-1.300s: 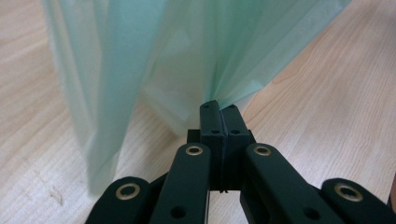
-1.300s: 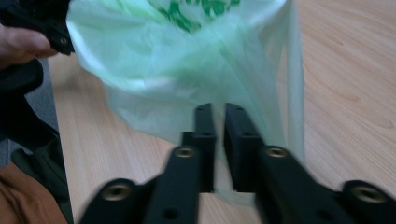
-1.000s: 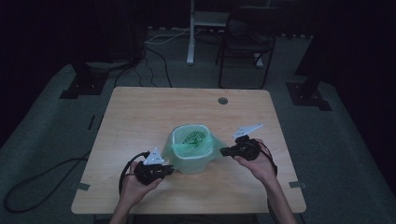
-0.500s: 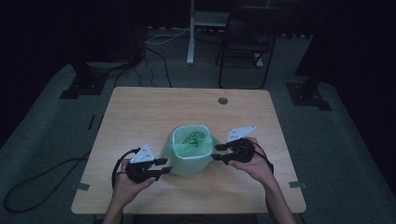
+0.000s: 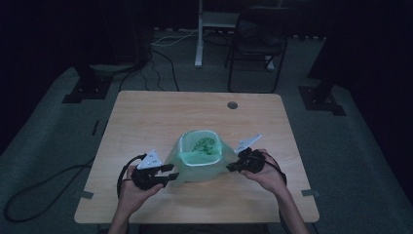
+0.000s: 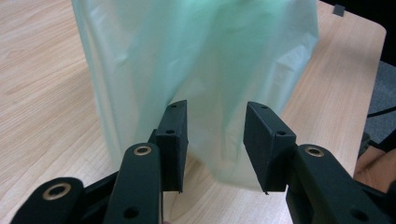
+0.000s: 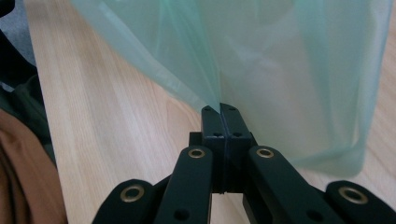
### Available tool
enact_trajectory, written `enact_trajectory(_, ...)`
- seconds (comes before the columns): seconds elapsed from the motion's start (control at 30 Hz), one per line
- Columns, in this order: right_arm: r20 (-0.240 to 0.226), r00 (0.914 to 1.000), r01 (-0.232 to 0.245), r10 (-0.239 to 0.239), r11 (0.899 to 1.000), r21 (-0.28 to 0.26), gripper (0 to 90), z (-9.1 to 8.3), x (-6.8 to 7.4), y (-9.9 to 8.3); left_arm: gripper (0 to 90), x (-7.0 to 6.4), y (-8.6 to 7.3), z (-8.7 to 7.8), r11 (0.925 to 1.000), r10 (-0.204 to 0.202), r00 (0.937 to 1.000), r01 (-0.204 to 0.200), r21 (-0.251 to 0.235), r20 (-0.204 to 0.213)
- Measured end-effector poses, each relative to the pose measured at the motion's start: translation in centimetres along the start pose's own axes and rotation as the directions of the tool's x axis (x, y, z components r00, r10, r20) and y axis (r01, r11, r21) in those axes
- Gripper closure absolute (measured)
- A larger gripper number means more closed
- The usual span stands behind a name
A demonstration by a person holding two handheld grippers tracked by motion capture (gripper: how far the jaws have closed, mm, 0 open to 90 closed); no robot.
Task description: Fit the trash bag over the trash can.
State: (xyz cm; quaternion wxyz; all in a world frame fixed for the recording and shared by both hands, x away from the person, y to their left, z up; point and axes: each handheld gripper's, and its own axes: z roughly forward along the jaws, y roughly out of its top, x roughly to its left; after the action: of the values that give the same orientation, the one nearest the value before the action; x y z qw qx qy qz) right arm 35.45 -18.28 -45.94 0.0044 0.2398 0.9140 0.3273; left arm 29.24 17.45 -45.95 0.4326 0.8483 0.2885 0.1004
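A small white bin (image 5: 181, 143) lined with a pale green plastic bag (image 5: 195, 168) stands on the wooden table (image 5: 146, 122), with green bits (image 5: 203, 145) inside. The bag's loose skirt hangs down over the bin's outside. My left gripper (image 5: 171, 176) is open at the bag's lower left. In the left gripper view the bag (image 6: 201, 70) hangs just beyond the gripper (image 6: 215, 140), whose jaws stand apart. My right gripper (image 5: 231, 167) is at the bin's right side. In the right gripper view it (image 7: 220, 111) is shut on a fold of the bag (image 7: 280, 70).
A round cable hole (image 5: 232, 105) sits near the table's far edge. Beyond the table are a dark chair (image 5: 255, 44) and a white post (image 5: 198, 34). Black stand feet (image 5: 85, 90) (image 5: 321, 100) flank the table, and a cable (image 5: 44, 190) lies on the floor at left.
The right gripper has shifted slightly left and nearer, against the bag's right side. The left gripper backed off a little to the left, then settled by the bag's lower left.
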Motion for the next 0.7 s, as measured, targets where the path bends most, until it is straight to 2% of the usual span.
enact_trajectory(0.03,-0.008,0.9999,-0.009,0.008,1.000,-0.011,87.5,-0.3,-0.2,-0.2,60.6,0.1,0.0,0.0,1.0000,0.000,1.0000,0.000,-0.001,-0.002)
enact_trajectory(0.1,-0.022,0.9996,-0.022,0.021,0.997,-0.071,76.3,-1.2,-0.3,-0.4,59.8,0.2,0.0,-0.1,1.0000,-0.004,1.0000,0.004,-0.003,-0.008)
enact_trajectory(0.27,-0.037,0.9990,-0.031,0.024,0.979,-0.203,62.1,-4.1,-0.3,0.0,58.1,0.5,-0.1,-0.4,0.9999,-0.013,0.9997,0.013,-0.011,-0.022)
enact_trajectory(0.37,-0.027,0.9995,-0.022,0.016,0.969,-0.247,60.7,-5.2,-0.3,0.5,56.9,0.6,-0.1,-0.6,0.9997,-0.018,0.9995,0.018,-0.017,-0.027)
enact_trajectory(0.53,-0.046,0.9989,-0.020,0.006,0.954,-0.299,61.9,-6.0,-0.3,1.6,55.9,1.0,-0.3,-1.2,0.9991,-0.025,0.9989,0.024,-0.035,-0.039)
enact_trajectory(0.7,-0.028,0.9993,0.013,-0.023,0.947,-0.321,58.9,-6.2,0.1,2.7,55.2,1.3,-0.4,-1.7,0.9984,-0.036,0.9981,0.034,-0.045,-0.050)
